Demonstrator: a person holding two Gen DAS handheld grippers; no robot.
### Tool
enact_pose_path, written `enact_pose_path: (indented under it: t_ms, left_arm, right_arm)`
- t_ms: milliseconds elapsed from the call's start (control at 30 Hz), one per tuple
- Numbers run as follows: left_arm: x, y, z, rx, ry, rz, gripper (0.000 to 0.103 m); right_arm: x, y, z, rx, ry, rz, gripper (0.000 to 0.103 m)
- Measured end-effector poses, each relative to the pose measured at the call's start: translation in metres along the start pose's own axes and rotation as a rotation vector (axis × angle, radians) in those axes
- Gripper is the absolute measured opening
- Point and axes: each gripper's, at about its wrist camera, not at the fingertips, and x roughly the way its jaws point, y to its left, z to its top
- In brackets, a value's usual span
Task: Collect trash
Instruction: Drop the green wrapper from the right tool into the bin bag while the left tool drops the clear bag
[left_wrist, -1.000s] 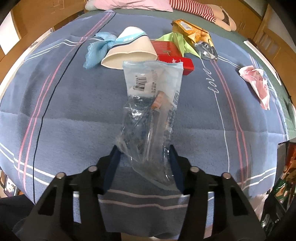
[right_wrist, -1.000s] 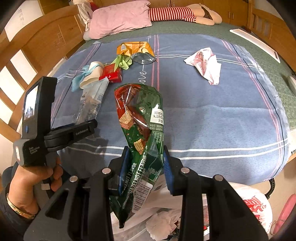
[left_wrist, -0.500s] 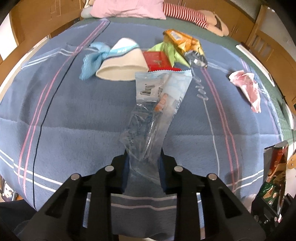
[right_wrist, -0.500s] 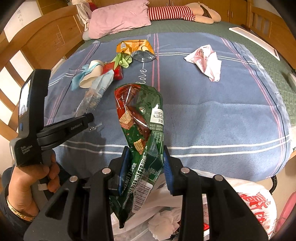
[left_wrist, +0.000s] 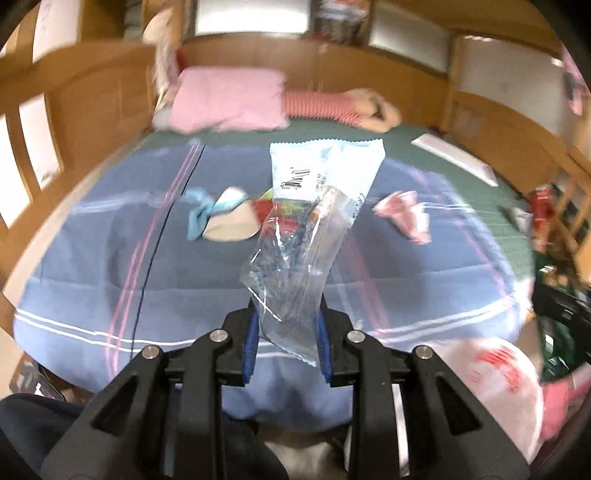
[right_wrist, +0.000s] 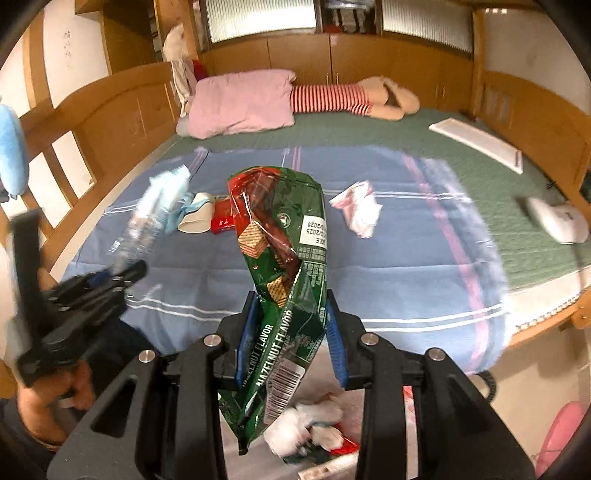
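Observation:
My left gripper (left_wrist: 285, 334) is shut on a clear plastic wrapper (left_wrist: 303, 236) with a white top, held up off the bed; it also shows in the right wrist view (right_wrist: 147, 218). My right gripper (right_wrist: 290, 328) is shut on a green hazelnut wafer bag (right_wrist: 282, 273), held over the white trash bag (right_wrist: 314, 428) at the foot of the bed. On the blue blanket (right_wrist: 406, 258) lie a paper cup (left_wrist: 231, 221) with a blue cloth (left_wrist: 199, 214), a red packet (right_wrist: 223, 219) and a crumpled pink-white paper (left_wrist: 404, 214).
A pink pillow (right_wrist: 240, 105) and a striped plush toy (right_wrist: 332, 98) lie at the head of the bed. Wooden rails (right_wrist: 92, 122) enclose the bed. The trash bag shows at lower right in the left wrist view (left_wrist: 491, 373). A white object (right_wrist: 557, 221) lies at the right edge.
My left gripper has lifted the clear wrapper off the blanket and pulled back towards the foot of the bed. My right gripper has tilted up with the wafer bag still held.

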Motion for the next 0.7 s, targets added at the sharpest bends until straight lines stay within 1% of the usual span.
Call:
enact_pose_path:
  t_ms: [67,133,233,300,400,433,467,500,533,567,700]
  left_arm:
    - [-0.034,-0.008,0.0,0.014,-0.029,-0.047,0.027]
    - [-0.057,-0.014,-0.002,0.029,-0.042,-0.084,0.028]
    - [-0.079,-0.027,-0.002,0.068,-0.059,-0.121,0.028]
    - [-0.09,-0.039,-0.005,0.098,-0.067,-0.131,0.028]
    - [-0.093,-0.054,-0.008,0.134,-0.059,-0.151,0.028]
    - [-0.093,-0.058,-0.009,0.146,-0.055,-0.154,0.028]
    - [-0.092,-0.061,-0.01,0.154,-0.053,-0.156,0.028]
    - [-0.091,-0.064,-0.011,0.164,-0.048,-0.158,0.028]
    - [-0.09,-0.067,-0.012,0.171,-0.042,-0.161,0.028]
    - [-0.089,-0.068,-0.013,0.174,-0.034,-0.166,0.028]
    - [-0.084,-0.078,-0.017,0.208,-0.004,-0.19,0.028]
  right_arm:
    - [-0.02,-0.007,-0.006,0.0,-0.011,-0.004,0.035]
    - [-0.038,-0.014,-0.012,-0.002,-0.021,-0.005,0.035]
    - [-0.049,-0.019,-0.022,-0.019,-0.014,-0.007,0.035]
    - [-0.042,-0.02,-0.032,-0.022,0.029,0.007,0.035]
    - [-0.026,-0.024,-0.047,-0.015,0.108,-0.016,0.037]
    - [-0.018,-0.027,-0.053,-0.014,0.152,-0.015,0.041]
    - [-0.013,-0.03,-0.058,-0.011,0.182,-0.02,0.048]
    - [-0.011,-0.031,-0.06,-0.006,0.188,-0.03,0.054]
    - [-0.013,-0.038,-0.06,0.015,0.174,-0.049,0.067]
    - [-0.017,-0.042,-0.059,0.037,0.152,-0.053,0.073]
    - [-0.042,-0.067,-0.049,0.156,0.049,-0.017,0.078]
